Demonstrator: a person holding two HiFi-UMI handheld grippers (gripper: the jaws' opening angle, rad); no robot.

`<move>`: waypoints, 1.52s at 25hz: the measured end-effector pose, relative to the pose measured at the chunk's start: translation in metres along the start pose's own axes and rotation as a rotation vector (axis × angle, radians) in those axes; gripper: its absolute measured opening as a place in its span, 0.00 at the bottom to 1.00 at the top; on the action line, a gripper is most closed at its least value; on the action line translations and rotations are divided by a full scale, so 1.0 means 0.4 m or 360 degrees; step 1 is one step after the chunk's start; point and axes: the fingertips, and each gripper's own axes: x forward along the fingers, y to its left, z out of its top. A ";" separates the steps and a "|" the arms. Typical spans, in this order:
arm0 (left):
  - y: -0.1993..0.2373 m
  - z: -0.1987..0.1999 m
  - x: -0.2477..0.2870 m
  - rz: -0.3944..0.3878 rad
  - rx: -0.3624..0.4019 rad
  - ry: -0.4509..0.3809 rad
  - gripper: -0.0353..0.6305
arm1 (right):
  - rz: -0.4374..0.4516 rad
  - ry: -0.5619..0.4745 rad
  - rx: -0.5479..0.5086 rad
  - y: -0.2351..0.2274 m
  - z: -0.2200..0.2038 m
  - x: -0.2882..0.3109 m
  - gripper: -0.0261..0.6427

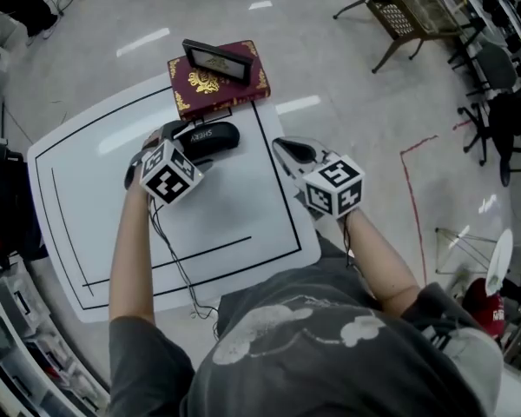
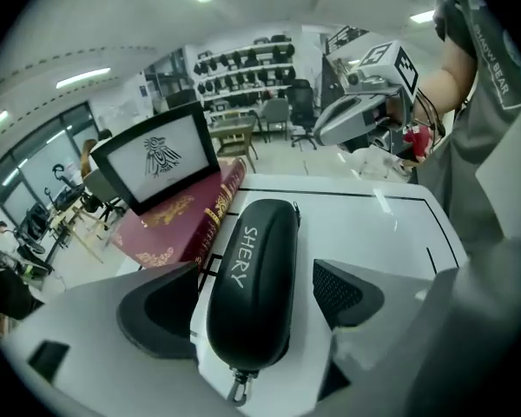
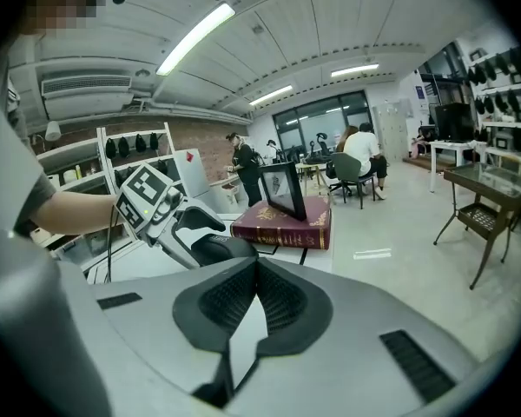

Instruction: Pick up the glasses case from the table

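At the left of the white table, the left hand-held gripper, tilted downward, marker cube on top, jaws spread wide. Between those jaws, flat on the table, the black glasses case, white "SHERY" lettering up, zipper pull toward the gripper's camera. Right pad clear of the case's side; left pad partly behind its curve, contact there impossible to tell. No grip on the case, not lifted. Just beyond the case's far end, at the table's back edge, a maroon book with gold ornament, lying flat, and on it a dark picture frame, propped up and leaning back. Further right, near the table's right edge, the right hand-held gripper, pointed toward the book, jaws closed tip to tip, nothing between them, apart from the case. Right of the table, floor with a red line and a dark-framed chair.
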 end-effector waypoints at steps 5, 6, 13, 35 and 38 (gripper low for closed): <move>-0.003 -0.005 0.052 -0.0151 0.0049 0.0108 0.65 | 0.0001 0.0008 0.0049 -0.014 -0.006 0.018 0.04; -0.007 -0.008 0.060 -0.0174 0.0062 0.0133 0.65 | -0.0001 0.0009 0.0057 -0.019 -0.005 0.019 0.04; -0.018 -0.022 0.090 -0.0304 0.0080 0.0249 0.63 | 0.0000 0.0032 0.0067 -0.042 -0.002 0.034 0.04; -0.034 0.035 -0.051 -0.0052 -0.0427 -0.0106 0.56 | 0.0088 -0.0005 0.0097 -0.011 0.048 -0.029 0.04; -0.048 0.045 -0.097 0.0042 -0.0593 -0.0200 0.56 | 0.0136 -0.0036 0.0055 0.002 0.073 -0.042 0.04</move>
